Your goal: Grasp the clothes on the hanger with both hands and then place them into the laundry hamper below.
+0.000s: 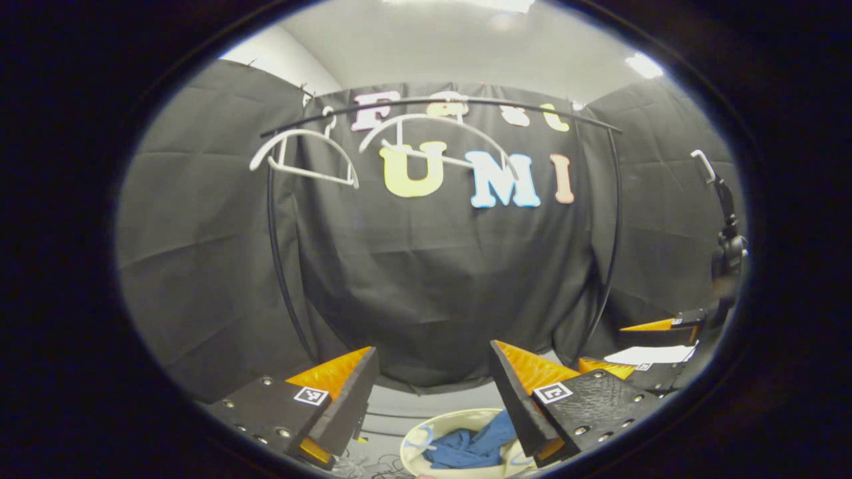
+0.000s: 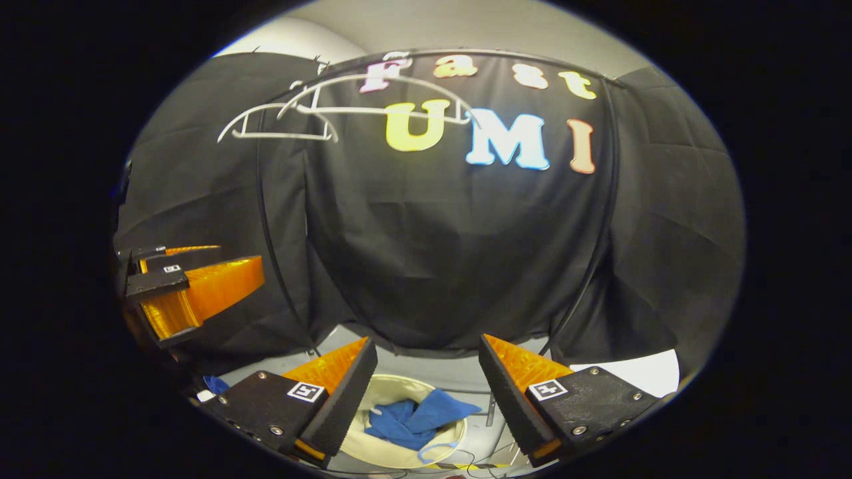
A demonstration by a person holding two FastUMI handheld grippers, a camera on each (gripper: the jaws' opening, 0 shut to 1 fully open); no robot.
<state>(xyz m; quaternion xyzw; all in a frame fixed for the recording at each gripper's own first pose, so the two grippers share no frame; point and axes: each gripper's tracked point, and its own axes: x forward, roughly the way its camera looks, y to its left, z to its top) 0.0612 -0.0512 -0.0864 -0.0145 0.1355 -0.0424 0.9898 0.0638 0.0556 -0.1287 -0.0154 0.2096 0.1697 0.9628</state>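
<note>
We are seeing blue clothes [image 1: 472, 447] lying crumpled inside laundry hamper [image 1: 416, 432]; hangers [image 1: 303, 156] above hamper hanging bare. Both hand-held grippers, left [image 1: 432, 392] and right [image 2: 426, 386], hovering above hamper, fingers spread, pinching nothing. We are judging fabric light, limp; bunched folds offering best hold.

The left gripper [image 1: 432, 372] is held with its 2 fingers spread wide apart, nothing gripped between them. The right gripper [image 2: 426, 369] is likewise held with its 2 fingers parted and nothing between them. Seen from the right gripper view, the left gripper [image 2: 193, 286] is raised at the left edge, well apart. In the left gripper view, the right gripper [image 1: 655, 346] is seen at the far right.
</note>
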